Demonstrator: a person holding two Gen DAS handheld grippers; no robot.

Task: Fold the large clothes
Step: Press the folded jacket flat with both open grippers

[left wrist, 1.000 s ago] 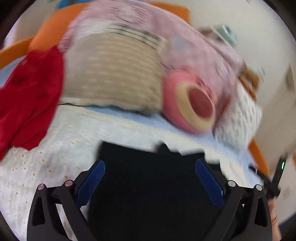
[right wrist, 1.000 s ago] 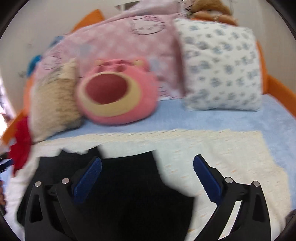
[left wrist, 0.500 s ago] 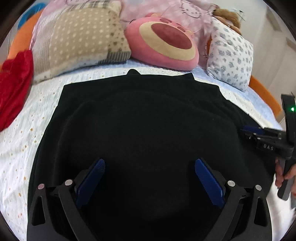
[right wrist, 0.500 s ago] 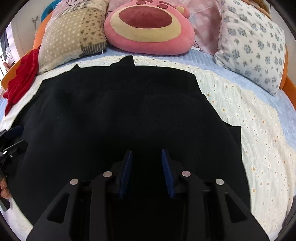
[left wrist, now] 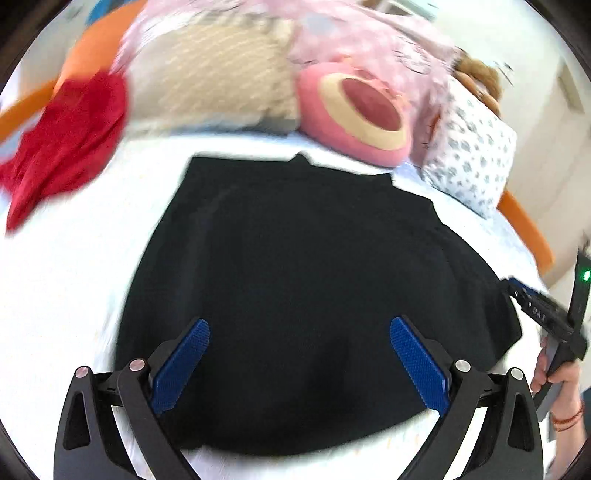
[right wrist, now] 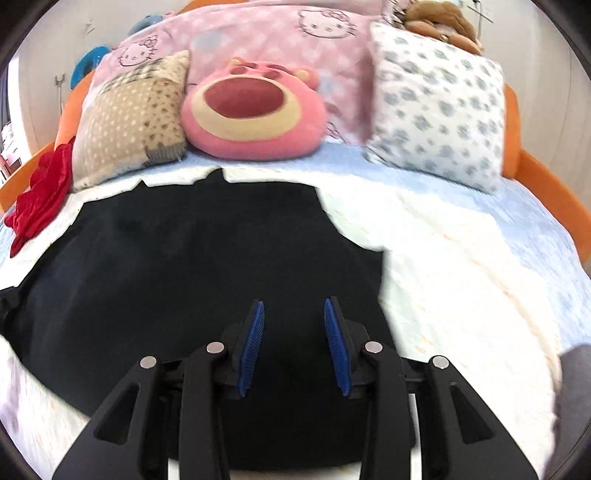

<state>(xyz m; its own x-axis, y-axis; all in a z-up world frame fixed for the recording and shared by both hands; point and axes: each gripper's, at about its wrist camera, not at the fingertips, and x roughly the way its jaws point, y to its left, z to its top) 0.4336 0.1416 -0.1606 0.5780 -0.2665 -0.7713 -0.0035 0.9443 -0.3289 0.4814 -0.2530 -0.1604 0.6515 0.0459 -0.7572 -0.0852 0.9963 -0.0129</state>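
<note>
A black garment point(left wrist: 317, 288) lies spread flat on the bed's white coverlet point(right wrist: 461, 266), below the pillows. The left gripper point(left wrist: 299, 363) hangs over its near edge, jaws wide apart and empty. The right gripper point(right wrist: 294, 341) has jaws narrowed, a gap left, with nothing visibly pinched.

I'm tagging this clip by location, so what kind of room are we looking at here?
Most likely a bedroom: the black garment lies spread on a bed with a pale quilt, and at the head sit a patterned pillow, a pink plush cushion and a cartoon-cat blanket.
</note>
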